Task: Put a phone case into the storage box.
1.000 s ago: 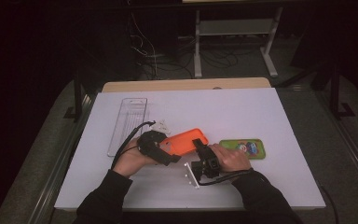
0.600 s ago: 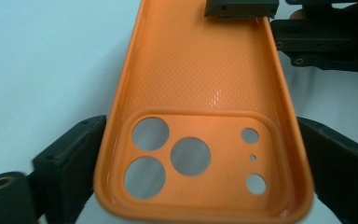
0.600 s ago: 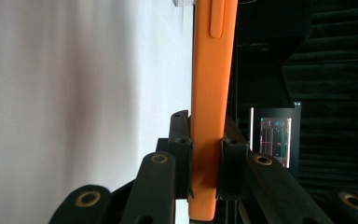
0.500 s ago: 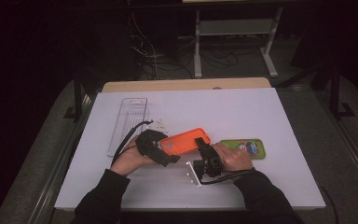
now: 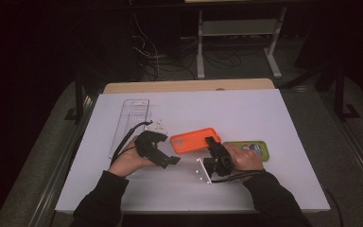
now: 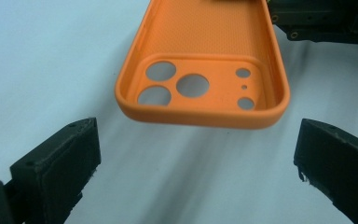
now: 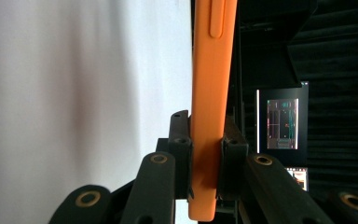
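An orange phone case [image 5: 194,141] hangs just above the white table [image 5: 246,109], its inside with the camera holes facing up. My right gripper [image 5: 211,142] is shut on its right end; in the right gripper view the jaws of this gripper [image 7: 206,154] pinch the case [image 7: 212,93] edge-on. My left gripper [image 5: 168,150] stands open at the case's left end. In the left gripper view the case [image 6: 205,60] floats between and beyond the spread jaws of this gripper [image 6: 196,158], touching neither. A green phone [image 5: 250,150] lies by the right hand.
A clear plastic tray [image 5: 131,118] lies at the table's left, behind the left hand. A wooden board edge [image 5: 189,86] runs along the table's far side. A lit monitor [image 7: 282,116] glows in the dark background of the right gripper view.
My left gripper has come off the case's left end and now stands open a little short of it. The right gripper still holds the case, shifted slightly right.
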